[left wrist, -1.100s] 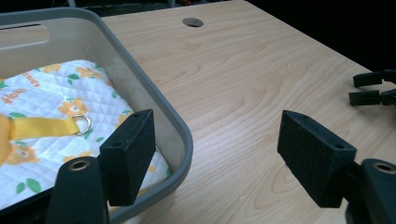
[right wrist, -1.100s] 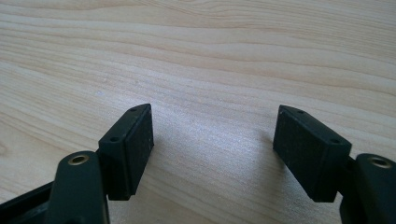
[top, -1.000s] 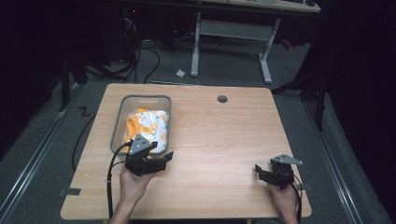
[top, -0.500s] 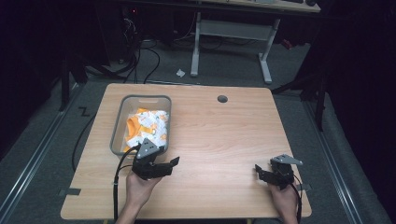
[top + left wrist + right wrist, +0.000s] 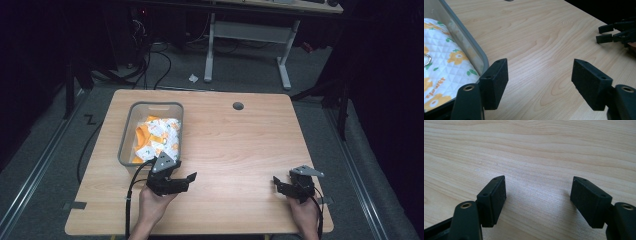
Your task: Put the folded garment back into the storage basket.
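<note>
grey plastic bin (image 5: 126,134) at desk's (image 5: 240,150) left, holding white quilted cloth with orange flowers (image 5: 159,136) | cloth judged light, soft, limp; pinch a raised fold | left hand-held gripper (image 5: 186,178) beside bin, released, empty | right hand-held gripper (image 5: 278,183) released, empty

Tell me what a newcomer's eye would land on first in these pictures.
First the grey bin at the table's left, holding white quilted cloth with orange flowers. Next the two black grippers near the front edge: the left gripper just beside the bin, the right gripper at the far right corner, both open over bare wood.
</note>
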